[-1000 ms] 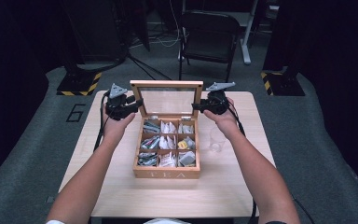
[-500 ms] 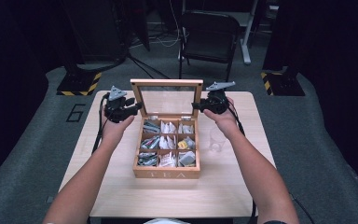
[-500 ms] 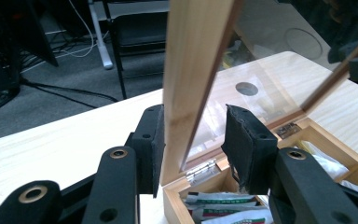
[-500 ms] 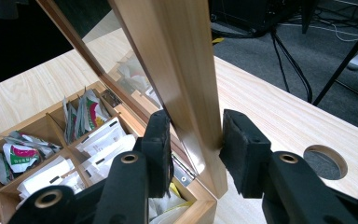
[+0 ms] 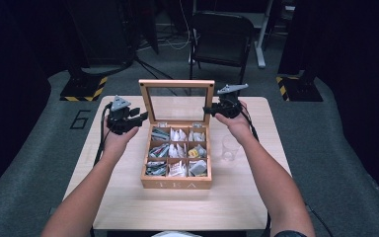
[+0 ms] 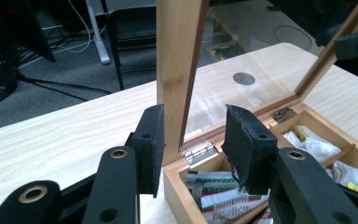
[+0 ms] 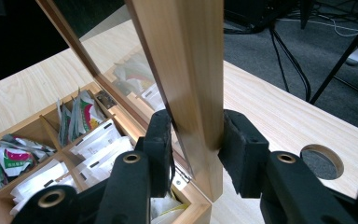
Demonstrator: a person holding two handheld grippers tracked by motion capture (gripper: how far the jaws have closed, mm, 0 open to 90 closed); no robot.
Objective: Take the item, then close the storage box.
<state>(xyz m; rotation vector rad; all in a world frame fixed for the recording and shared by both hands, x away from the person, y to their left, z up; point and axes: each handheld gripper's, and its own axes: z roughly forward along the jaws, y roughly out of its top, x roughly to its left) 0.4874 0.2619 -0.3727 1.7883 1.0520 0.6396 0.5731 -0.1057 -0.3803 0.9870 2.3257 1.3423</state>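
Observation:
A wooden tea box sits mid-table with its glass lid standing upright. Its compartments hold several tea bags. In the high view my left gripper is at the lid's left edge. In the left gripper view its jaws straddle the lid's wooden side rail: one pad lies against the wood, the other stands clear over the glass. My right gripper is at the lid's right edge. In the right gripper view both its pads press the right side rail.
A clear glass cup stands right of the box, under my right forearm. A round hole is cut in the tabletop behind the box. A black chair stands beyond the table's far edge.
My left gripper has drifted slightly toward the person, beside the lid's left edge. The lid stands a touch more upright. My right gripper has kept its place on the lid.

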